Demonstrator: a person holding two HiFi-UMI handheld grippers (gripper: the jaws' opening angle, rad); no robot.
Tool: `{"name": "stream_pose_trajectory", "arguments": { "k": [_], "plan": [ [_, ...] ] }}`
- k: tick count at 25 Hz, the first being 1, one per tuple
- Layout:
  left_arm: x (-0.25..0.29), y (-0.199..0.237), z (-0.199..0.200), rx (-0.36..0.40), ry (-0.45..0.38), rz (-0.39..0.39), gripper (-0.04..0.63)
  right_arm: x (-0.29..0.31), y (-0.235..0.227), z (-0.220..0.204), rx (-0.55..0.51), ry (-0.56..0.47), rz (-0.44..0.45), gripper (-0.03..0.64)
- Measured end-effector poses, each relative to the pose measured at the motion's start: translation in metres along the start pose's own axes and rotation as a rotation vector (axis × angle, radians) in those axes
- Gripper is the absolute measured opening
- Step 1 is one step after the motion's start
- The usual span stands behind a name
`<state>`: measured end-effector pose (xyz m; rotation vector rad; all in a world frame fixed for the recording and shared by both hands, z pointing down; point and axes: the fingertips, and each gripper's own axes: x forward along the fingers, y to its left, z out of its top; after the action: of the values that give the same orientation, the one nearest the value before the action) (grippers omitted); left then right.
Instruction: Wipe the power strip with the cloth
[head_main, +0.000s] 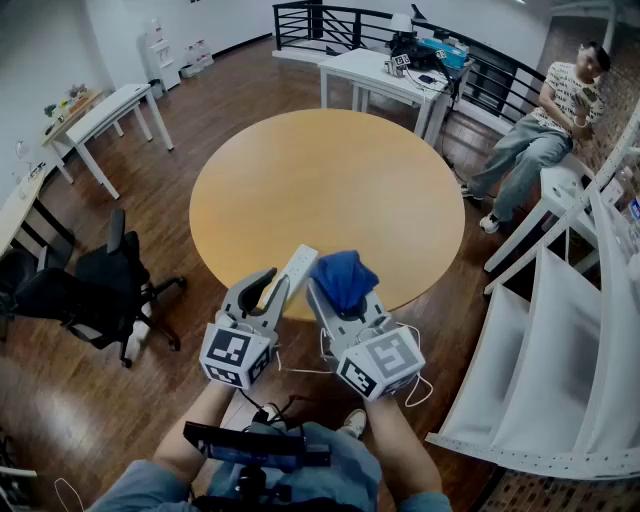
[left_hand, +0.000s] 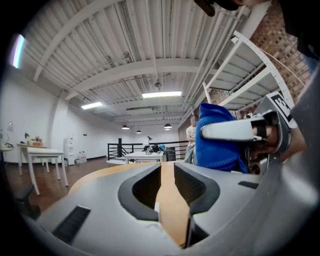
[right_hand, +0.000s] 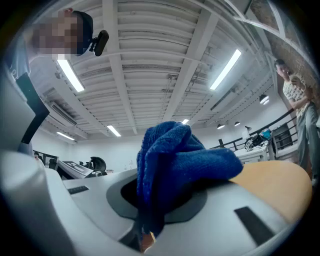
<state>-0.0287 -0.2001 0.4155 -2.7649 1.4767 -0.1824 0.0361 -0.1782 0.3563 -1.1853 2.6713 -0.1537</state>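
Note:
A white power strip lies slanted at the near edge of the round wooden table, right against the right side of my left gripper. In the left gripper view the jaws stand a narrow slit apart and the table top shows through the slit; the strip itself is hidden there. My right gripper is just right of the strip and shut on a bunched blue cloth. The cloth bulges up out of its jaws. The cloth also shows in the left gripper view.
A black office chair stands left of the table and white desks line the left wall. Another desk with equipment stands behind. A seated person is at the far right. A white shelf rack is close on the right.

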Motion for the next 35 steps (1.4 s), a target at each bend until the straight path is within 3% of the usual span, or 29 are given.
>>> {"name": "stream_pose_trajectory", "arguments": {
  "k": [7, 20, 24, 35],
  "plan": [
    [0.010, 0.013, -0.052, 0.004, 0.073, 0.017, 0.164, -0.002, -0.003, -0.006, 0.005, 0.015, -0.013, 0.061],
    [0.031, 0.034, -0.170, -0.109, 0.321, 0.073, 0.295, -0.001, -0.009, -0.017, 0.008, 0.061, -0.023, 0.061],
    [0.037, 0.043, -0.202, -0.130, 0.387, 0.107, 0.309, 0.001, -0.013, -0.021, 0.006, 0.081, -0.028, 0.061],
    [0.063, 0.052, -0.237, -0.113, 0.417, 0.160, 0.313, 0.006, -0.034, -0.026, 0.000, 0.115, -0.047, 0.061]
  ]
}}
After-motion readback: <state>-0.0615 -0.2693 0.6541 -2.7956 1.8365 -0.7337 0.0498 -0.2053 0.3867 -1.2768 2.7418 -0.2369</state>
